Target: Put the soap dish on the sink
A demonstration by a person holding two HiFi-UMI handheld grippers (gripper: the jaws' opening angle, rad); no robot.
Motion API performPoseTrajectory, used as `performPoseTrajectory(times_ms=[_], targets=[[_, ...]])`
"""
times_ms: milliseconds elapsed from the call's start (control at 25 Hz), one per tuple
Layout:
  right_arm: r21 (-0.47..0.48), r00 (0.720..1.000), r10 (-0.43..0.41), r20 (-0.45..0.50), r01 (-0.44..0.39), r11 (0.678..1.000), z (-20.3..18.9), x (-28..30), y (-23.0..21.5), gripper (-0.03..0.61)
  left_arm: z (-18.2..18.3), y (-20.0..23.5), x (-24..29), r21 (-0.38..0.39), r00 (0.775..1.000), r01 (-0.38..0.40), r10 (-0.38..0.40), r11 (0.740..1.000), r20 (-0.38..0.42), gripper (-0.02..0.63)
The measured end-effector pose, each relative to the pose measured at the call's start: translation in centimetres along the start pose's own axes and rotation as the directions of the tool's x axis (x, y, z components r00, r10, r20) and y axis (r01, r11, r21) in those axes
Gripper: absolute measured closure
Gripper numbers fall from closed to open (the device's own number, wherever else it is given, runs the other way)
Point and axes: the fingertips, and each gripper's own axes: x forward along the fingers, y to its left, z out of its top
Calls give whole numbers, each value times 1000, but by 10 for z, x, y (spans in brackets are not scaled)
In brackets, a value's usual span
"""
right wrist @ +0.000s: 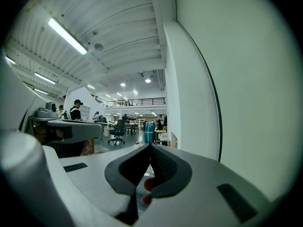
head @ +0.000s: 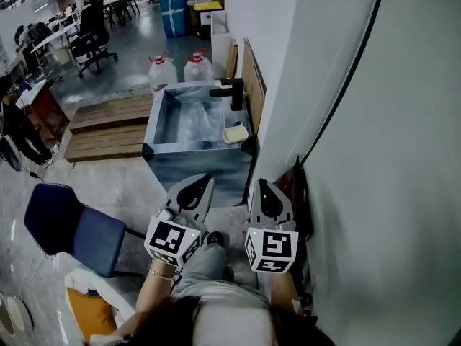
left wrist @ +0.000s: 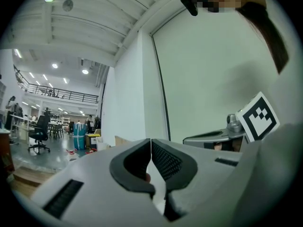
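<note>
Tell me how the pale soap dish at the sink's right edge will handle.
The soap dish looks small and shallow: probably light and rigid. Perched at the sink rim, it might slide off if nudged. Its smooth-looking surface may be slippery.

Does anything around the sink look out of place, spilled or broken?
Nothing stands out. The soap dish lies at the right edge of the sink, in front of the black faucet. No spill or damage is visible from the head view.
</note>
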Motion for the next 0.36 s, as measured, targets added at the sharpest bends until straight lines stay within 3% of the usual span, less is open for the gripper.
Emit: performPoseTrajectory(times_ms=[360], targets=[[0,1000,4,10,-4,1000,3,9,-1,552,-6,3,11,-5,1000,14,-14,1000,-6,604]])
